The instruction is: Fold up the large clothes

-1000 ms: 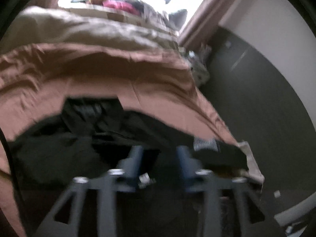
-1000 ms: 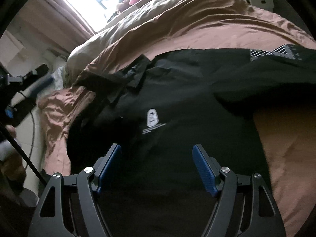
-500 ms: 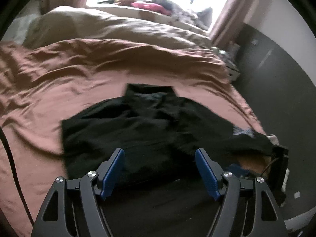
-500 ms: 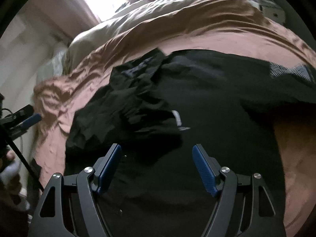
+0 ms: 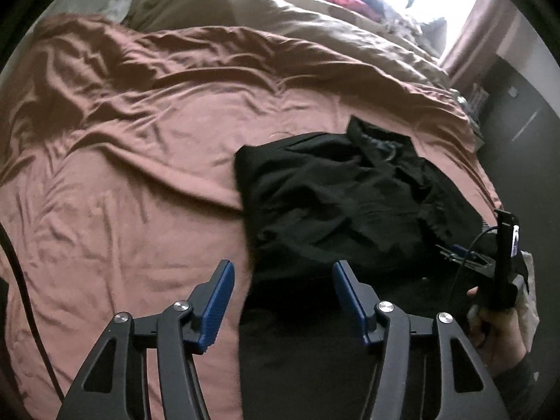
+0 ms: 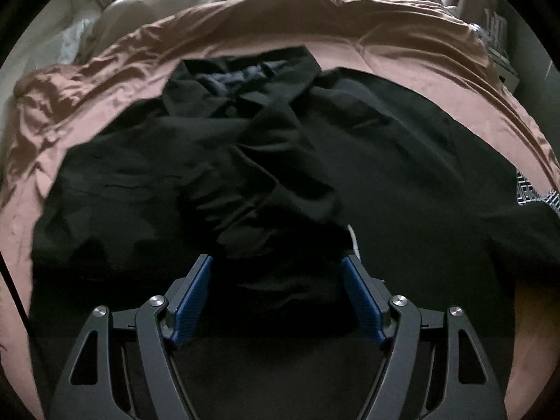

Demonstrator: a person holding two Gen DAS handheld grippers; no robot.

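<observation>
Black collared shirt [image 6: 402, 161] lying part-folded on the bed [image 5: 122, 175]

Both tools, left tool [image 5: 281, 301] and right tool [image 6: 278, 297], are hovering spread apart, gripping nothing; soft, limp fabric, best pinched at the 3 o'clock sleeve edge.

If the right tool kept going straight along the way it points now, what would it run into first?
Most likely the black shirt. The right tool is open, and the bunched fold of dark cloth lies directly ahead between its fingers, with the brown bedsheet only beyond that. How near the cloth is cannot be judged from this view.
</observation>
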